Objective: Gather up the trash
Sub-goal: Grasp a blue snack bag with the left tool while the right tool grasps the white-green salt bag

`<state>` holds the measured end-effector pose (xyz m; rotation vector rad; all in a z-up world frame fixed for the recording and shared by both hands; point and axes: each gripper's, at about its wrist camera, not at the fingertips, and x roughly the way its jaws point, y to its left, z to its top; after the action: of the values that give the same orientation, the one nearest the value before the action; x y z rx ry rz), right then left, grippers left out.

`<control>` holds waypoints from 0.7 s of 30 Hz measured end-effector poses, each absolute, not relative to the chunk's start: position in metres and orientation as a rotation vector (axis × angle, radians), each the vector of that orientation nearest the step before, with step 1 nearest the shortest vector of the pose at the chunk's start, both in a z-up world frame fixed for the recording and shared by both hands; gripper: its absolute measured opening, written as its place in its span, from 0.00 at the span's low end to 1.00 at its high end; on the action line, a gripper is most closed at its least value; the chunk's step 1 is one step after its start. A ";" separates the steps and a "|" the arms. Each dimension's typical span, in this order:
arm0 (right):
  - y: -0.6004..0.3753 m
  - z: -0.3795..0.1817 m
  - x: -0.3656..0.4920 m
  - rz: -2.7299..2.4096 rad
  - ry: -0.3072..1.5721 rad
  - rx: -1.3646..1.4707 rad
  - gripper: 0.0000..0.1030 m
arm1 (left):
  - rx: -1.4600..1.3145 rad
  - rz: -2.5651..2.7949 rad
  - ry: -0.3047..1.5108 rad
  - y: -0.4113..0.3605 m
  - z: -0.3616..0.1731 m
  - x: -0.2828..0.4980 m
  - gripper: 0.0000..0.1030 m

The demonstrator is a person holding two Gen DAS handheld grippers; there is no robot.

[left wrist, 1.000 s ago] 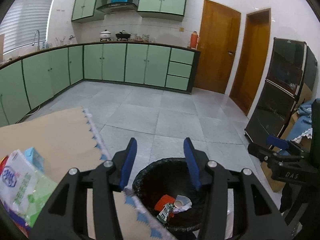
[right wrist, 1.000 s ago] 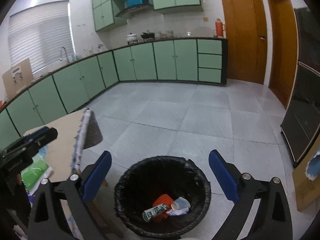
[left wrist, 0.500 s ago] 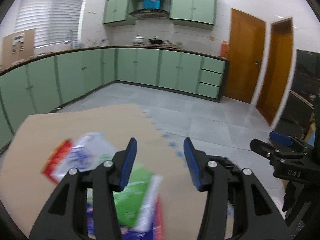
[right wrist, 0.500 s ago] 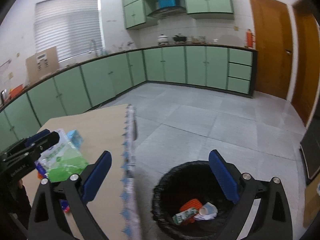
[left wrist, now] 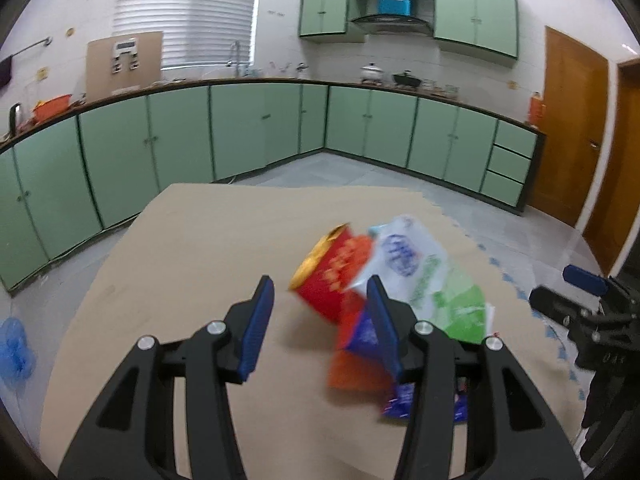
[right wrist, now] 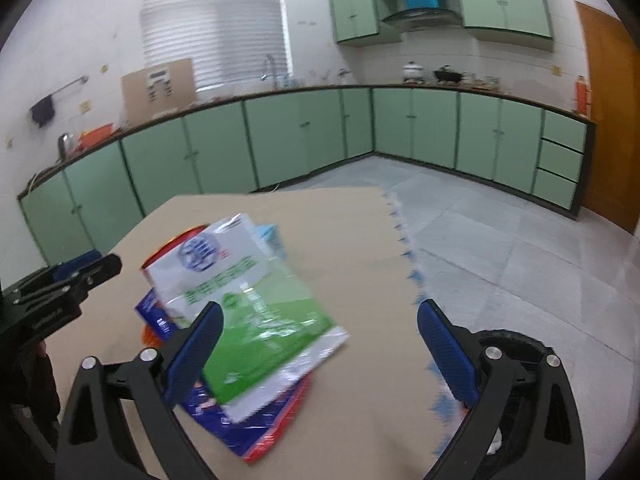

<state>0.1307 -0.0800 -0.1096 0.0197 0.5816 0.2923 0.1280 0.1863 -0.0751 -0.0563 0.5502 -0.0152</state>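
Observation:
A heap of wrappers lies on the brown table (left wrist: pixel 168 280). It holds a red snack packet (left wrist: pixel 332 276), a white-and-green bag (left wrist: pixel 424 280) and a blue packet (left wrist: pixel 400 404). My left gripper (left wrist: pixel 320 320) hovers open just before the red packet, its right finger over the heap's edge, nothing pinched. In the right wrist view the white-and-green bag (right wrist: pixel 248 300) tops the blue packet (right wrist: pixel 232 428), with a light blue carton (right wrist: pixel 268 236) behind. My right gripper (right wrist: pixel 320 352) stands wide open above the bag's near corner. The black-lined bin (right wrist: pixel 516 344) sits low right, partly hidden.
Green floor cabinets (left wrist: pixel 248 136) line the far walls, with grey tiled floor (right wrist: pixel 500 220) to the table's right. The table's right edge has a blue-white fringe (right wrist: pixel 404 240). A blue plastic bag (left wrist: pixel 14 354) lies on the floor at the left. Brown doors (left wrist: pixel 576 128) stand at the right.
Both views have swung left, away from the bin and onto the table. The wrapper heap now lies right in front of both grippers. Neither gripper's opening has changed.

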 end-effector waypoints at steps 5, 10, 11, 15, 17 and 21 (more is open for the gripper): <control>-0.045 -0.121 0.129 0.333 0.600 -0.044 0.93 | -0.070 0.019 0.558 0.208 -0.079 0.124 0.45; -0.016 -0.136 0.136 0.358 0.633 -0.101 0.93 | -0.077 0.039 0.563 0.221 -0.083 0.119 0.45; -0.011 -0.138 0.138 0.360 0.638 -0.109 0.93 | -0.077 0.043 0.564 0.224 -0.083 0.119 0.45; -0.001 -0.150 0.151 0.363 0.682 -0.131 0.93 | -0.082 0.051 0.566 0.228 -0.084 0.119 0.45; -0.003 -0.152 0.154 0.373 0.703 -0.108 0.92 | -0.084 0.052 0.569 0.228 -0.085 0.119 0.45; -0.012 -0.150 0.159 0.381 0.722 -0.074 0.85 | -0.089 0.047 0.575 0.228 -0.087 0.120 0.45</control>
<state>0.1586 -0.0117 -0.1501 -0.0739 0.7217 0.3808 0.1199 0.2278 -0.0875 -0.0893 0.5750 0.0473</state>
